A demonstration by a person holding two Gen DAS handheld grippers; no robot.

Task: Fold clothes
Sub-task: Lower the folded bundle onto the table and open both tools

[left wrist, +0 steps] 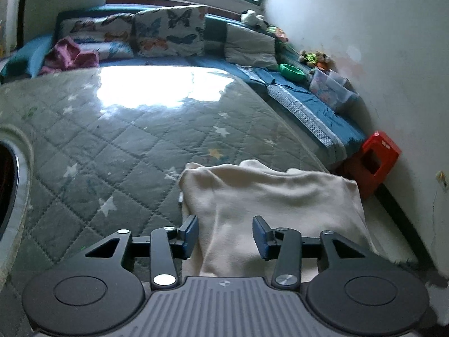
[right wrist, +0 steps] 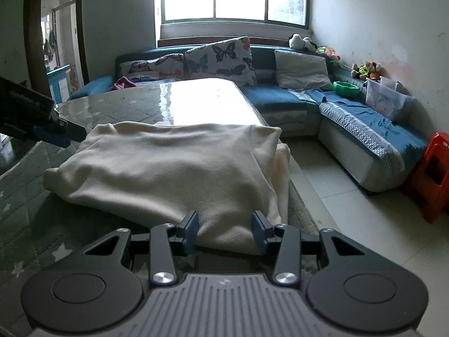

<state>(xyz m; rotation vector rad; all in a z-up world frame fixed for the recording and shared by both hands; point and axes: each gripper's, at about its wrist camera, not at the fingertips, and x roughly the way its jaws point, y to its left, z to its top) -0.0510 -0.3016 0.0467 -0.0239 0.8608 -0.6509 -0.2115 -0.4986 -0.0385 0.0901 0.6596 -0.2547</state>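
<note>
Item: cream garment (right wrist: 174,168), folded into a thick pad, lying at the counter (left wrist: 112,146) corner nearest the sofa.
Left gripper (left wrist: 224,236) and right gripper (right wrist: 224,230): jaws parted, straddling the near hem, gripping nothing.
Step, as we judge it: fold laid, cloth let go.
Next: we smooth it or fold again.

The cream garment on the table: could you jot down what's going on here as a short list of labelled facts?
garment: cream garment, folded into a rough rectangle
surface: table with green quilted star cover
position: near the table's edge, floor beyond
left tool: open, cloth between its fingers, not pinched
right tool: open, garment's near edge between its fingers
behind: blue sofa with butterfly cushions
beside sofa: red stool
</note>
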